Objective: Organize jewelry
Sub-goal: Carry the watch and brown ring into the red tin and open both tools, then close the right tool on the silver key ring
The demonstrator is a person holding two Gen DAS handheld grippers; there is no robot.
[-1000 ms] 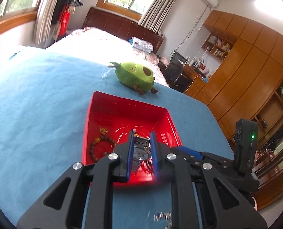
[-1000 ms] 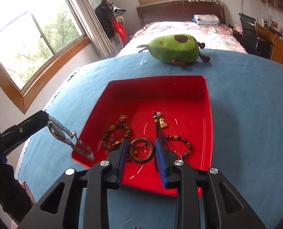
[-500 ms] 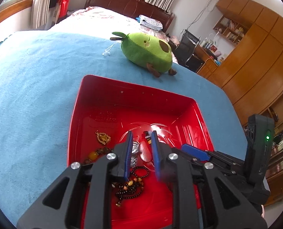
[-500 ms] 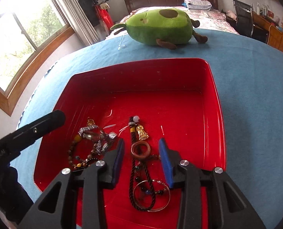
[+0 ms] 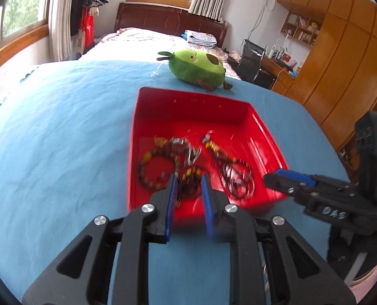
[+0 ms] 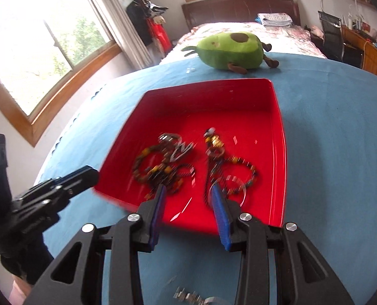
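Note:
A red tray (image 5: 196,106) lies on the blue cloth and holds a heap of jewelry. In it are a brown beaded bracelet (image 5: 147,170), a silver watch band (image 5: 188,150) and a dark cord with a gold charm and rings (image 5: 229,170). My left gripper (image 5: 188,190) hovers over the tray's near edge, open by a narrow gap with nothing between its pads. My right gripper (image 6: 188,198) stands open and empty over the same edge, with the bracelet (image 6: 147,162), the band (image 6: 179,150) and the cord (image 6: 213,152) beyond it. The picture is blurred by motion.
A green avocado plush (image 5: 198,67) sits on the cloth behind the tray (image 6: 277,117). A small silver chain piece (image 6: 196,298) lies on the cloth below my right gripper. A bed, a window, a desk and wooden wardrobes stand around.
The left gripper let go of the silver band and the right let go of the brown ring, both into the tray. Both grippers then drew back to the tray's near edge, empty.

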